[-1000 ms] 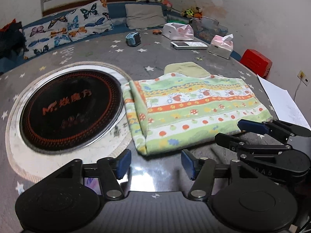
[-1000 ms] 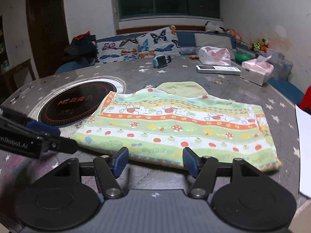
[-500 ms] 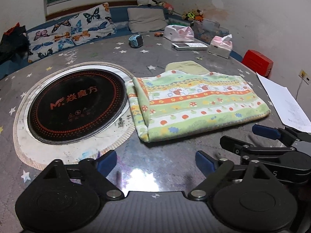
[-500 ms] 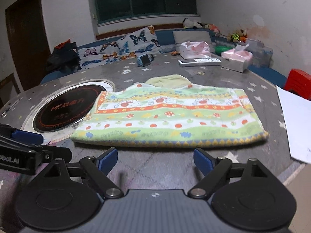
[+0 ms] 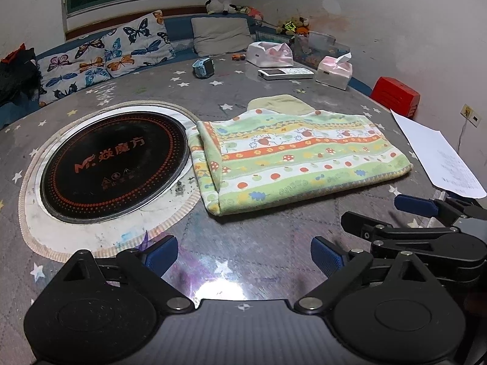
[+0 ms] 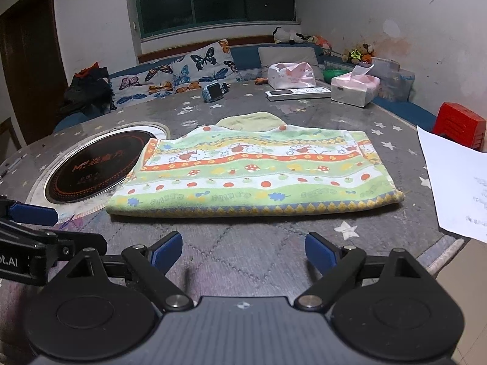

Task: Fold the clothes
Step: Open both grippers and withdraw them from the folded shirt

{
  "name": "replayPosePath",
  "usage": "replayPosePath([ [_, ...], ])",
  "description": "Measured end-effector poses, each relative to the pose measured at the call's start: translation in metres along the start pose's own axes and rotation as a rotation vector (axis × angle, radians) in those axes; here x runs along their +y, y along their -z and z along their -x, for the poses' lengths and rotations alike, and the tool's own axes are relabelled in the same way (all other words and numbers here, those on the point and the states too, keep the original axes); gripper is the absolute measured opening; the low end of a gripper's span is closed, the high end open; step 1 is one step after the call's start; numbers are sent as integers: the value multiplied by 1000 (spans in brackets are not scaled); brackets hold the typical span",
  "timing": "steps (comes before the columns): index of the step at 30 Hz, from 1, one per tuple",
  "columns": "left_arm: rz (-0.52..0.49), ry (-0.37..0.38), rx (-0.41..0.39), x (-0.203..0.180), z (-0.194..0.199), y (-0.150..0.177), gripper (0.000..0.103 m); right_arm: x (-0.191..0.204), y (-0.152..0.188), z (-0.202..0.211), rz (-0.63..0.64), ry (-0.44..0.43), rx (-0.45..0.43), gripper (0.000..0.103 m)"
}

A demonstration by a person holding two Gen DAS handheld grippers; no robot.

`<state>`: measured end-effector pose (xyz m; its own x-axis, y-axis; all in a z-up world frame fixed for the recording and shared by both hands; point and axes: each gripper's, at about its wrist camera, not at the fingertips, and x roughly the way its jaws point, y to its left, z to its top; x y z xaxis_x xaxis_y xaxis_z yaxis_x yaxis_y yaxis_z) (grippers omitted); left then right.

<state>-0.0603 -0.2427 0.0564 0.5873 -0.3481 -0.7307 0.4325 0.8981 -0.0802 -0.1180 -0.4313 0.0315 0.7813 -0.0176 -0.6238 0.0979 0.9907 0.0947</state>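
Grey and star-printed, the round worktop [image 5: 274,97] fills both wrist views, with a cushioned bench and a dark window behind it. On it, straight ahead of both pairs of fingers and clear of them, lies the garment [image 6: 255,173]: a striped green, orange and white piece with mushrooms and apples, folded into a flat oblong with its long hemmed edge toward the fingers. A plain yellow-green part [image 6: 249,120] pokes out beyond the far edge. It sits here, I judge, because this is the bare stretch between the black induction hob [image 5: 112,164], set in the surface off the left fingers' far left, and the sheet of paper [image 6: 456,182] off the right fingers' right.

The left gripper [image 5: 243,257] hangs above the worktop short of the garment's near left corner, its blue-padded fingers spread wide and holding nothing. The right gripper [image 6: 243,251] faces the middle of the hemmed edge, likewise spread and empty. Both sit low and level with the cloth, which suits sliding a finger under an edge. A further fold across the length seems the likely remaining step.

Tissue boxes [image 5: 333,71] and a remote [image 5: 284,73] lie well beyond the cloth, out of the way.
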Motion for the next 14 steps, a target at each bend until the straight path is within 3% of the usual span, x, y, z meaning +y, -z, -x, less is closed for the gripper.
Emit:
replayPosePath([
  [9,27,19,-10,3,5,3,96,4,2,4,8,-5,-7,90],
  [14,6,-7,-14,1,6,4,96,5,2,6,3,-9,-12,91],
])
